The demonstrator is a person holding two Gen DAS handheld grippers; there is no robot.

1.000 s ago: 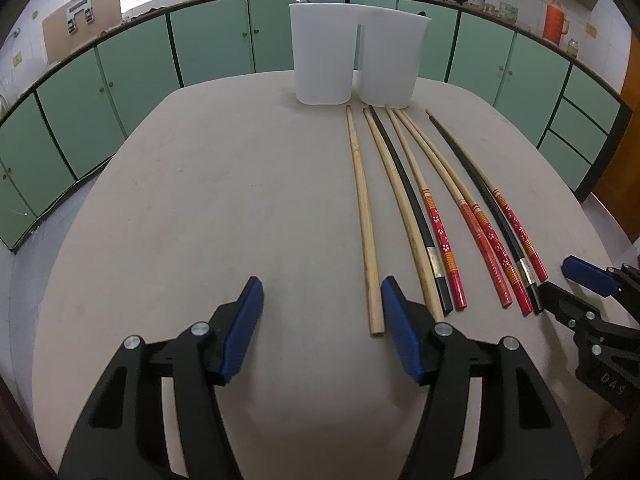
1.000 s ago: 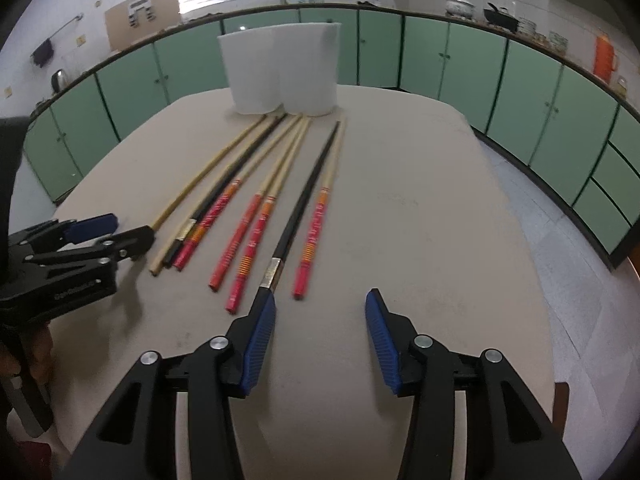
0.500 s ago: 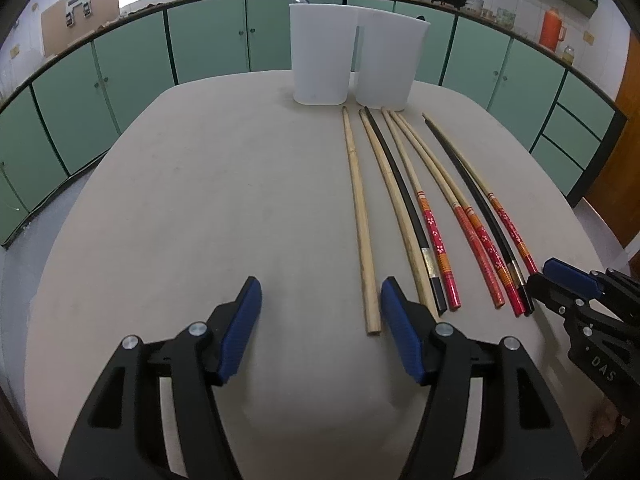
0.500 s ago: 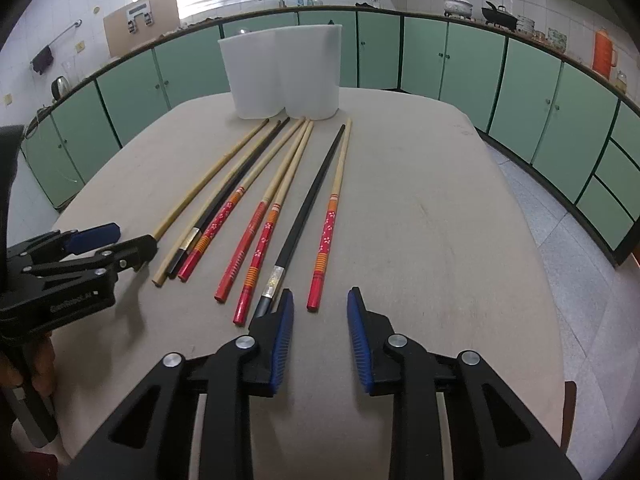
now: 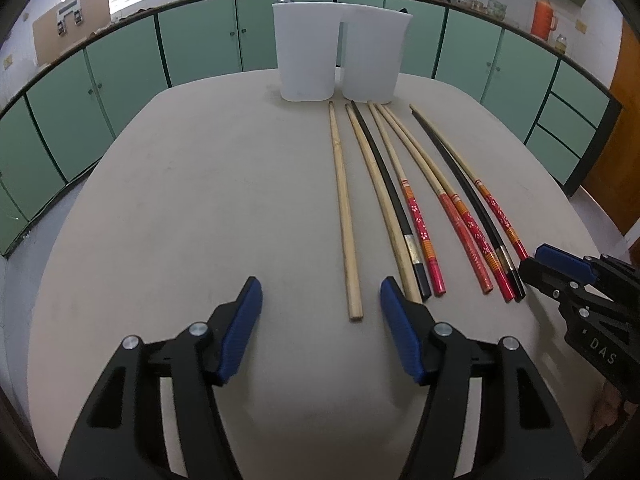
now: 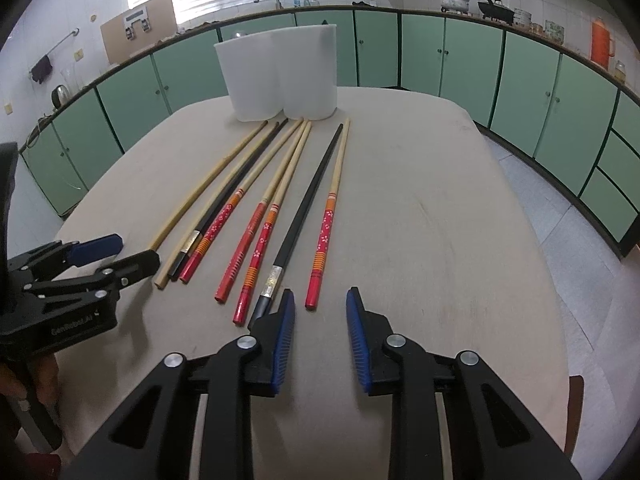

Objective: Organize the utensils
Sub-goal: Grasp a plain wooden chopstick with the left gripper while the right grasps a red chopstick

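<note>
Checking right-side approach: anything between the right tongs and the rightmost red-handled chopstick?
Nothing visible. The right tongs are open, with bare table between them and the handle end of the rightmost red-handled chopstick. The black chopstick lies close beside it on the left, its end by the left finger.

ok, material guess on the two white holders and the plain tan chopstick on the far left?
White holders: look like translucent matte plastic; light glows through the walls, no visible grain. Plain tan chopstick: likely unfinished bamboo or wood; even pale tan, dull surface, no paint or lacquer sheen, unlike the red patterned ones beside it.
</note>
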